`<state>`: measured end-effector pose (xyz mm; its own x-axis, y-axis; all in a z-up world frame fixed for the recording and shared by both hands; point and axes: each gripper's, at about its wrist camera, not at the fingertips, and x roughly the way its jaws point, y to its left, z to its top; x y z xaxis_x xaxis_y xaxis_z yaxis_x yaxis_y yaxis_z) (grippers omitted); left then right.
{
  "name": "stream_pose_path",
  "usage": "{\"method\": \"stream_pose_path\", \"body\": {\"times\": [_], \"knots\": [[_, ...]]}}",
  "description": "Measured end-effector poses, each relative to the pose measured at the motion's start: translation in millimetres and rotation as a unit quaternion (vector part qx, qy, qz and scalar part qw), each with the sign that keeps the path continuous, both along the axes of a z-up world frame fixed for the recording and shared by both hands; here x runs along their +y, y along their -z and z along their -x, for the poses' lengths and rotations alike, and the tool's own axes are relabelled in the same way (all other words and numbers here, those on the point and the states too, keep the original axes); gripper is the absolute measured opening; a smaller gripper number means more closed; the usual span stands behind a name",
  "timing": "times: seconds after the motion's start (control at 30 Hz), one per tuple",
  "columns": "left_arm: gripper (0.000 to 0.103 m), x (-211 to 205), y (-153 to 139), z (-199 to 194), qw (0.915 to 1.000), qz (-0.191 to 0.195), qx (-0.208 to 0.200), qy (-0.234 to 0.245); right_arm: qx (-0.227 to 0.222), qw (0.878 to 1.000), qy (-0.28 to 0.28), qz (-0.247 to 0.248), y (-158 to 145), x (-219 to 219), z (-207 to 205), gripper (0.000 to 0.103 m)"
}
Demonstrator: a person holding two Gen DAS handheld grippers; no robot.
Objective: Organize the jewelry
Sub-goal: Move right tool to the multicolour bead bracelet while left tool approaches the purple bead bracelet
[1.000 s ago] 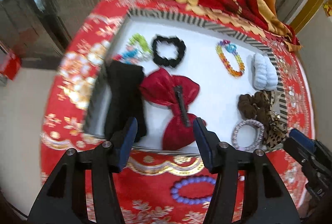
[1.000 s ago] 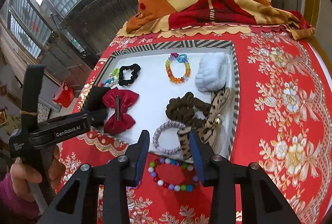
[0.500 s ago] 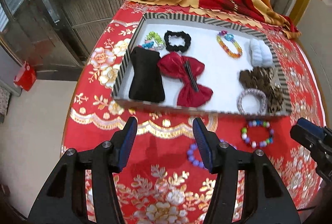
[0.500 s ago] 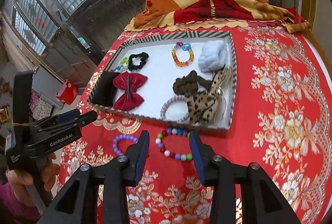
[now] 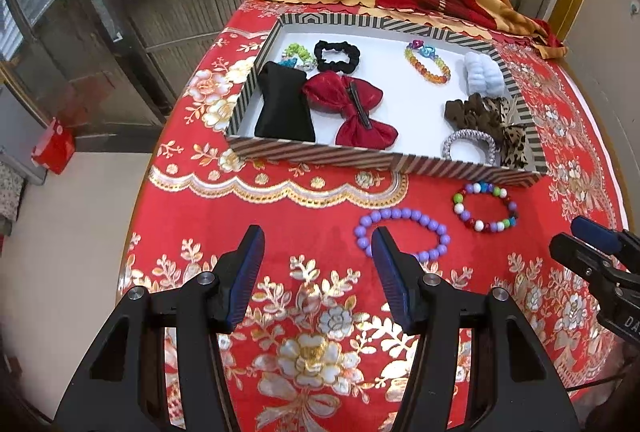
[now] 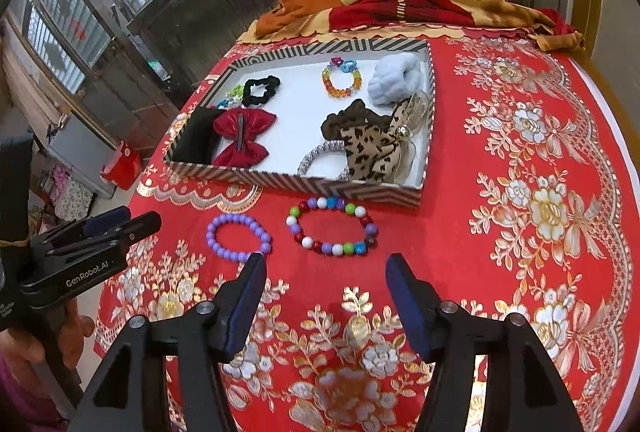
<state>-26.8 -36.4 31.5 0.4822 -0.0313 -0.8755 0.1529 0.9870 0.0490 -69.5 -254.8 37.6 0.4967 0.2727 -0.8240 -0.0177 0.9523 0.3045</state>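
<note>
**Two bead bracelets left outside the tray**

Right hand-held gripper has just been opening its jaws, nothing between them, and it hovers near the multicolour bead bracelet on the red worktop. Left hand-held gripper is apart and empty too, just beside the purple bead bracelet. Both sit in front of the striped tray. I'd guess these are light, hard, rolly beads on elastic, so pinch across one side of the loop, not the middle.
</note>
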Motion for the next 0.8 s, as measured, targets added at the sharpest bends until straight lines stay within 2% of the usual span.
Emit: {"method": "stream_pose_path", "body": {"times": [0.63,0.8], "knots": [[0.055,-1,-3,32,0.9998,0.012,0.010,-0.016,0.001,0.999,-0.009,0.031,-2,1,24,0.060],[0.055,2,2,34,0.9989,0.033,0.025,-0.020,0.003,1.000,-0.006,0.024,4,-1,23,0.060]]}}
